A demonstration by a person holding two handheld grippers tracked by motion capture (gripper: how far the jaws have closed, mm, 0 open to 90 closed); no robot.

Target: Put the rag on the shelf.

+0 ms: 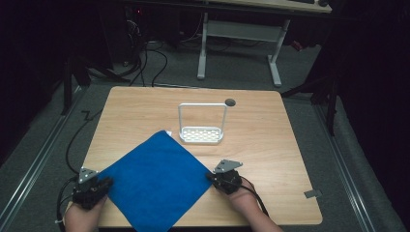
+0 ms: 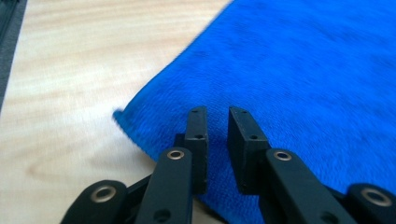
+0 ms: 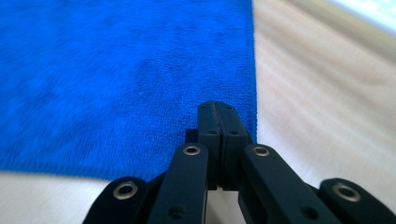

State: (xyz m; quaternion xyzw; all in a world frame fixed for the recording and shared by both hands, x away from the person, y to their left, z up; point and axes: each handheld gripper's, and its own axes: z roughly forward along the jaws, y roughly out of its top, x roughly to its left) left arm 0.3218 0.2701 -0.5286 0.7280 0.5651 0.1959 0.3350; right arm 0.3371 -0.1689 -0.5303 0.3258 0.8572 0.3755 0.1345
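Near the table's [image 1: 270, 145] front edge, I see the blue cloth [image 1: 154, 181] lying flat, turned like a diamond. My left gripper [image 2: 217, 122] sits over its left corner, jaws slightly parted with nothing between them. My right gripper [image 3: 218, 116] is pressed closed at the right corner; whether it pinches cloth, I cannot tell. Behind stands a white rack [image 1: 201, 135].

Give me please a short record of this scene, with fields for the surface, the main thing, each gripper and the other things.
surface: wooden table
main thing: blue cloth, spread flat, turned like a diamond, near corner over the table's front edge
left gripper: jaws slightly apart over the cloth's left corner
right gripper: jaws closed at the cloth's right corner; whether they pinch it, cannot tell
other things: white rack with a tall handle, behind the cloth
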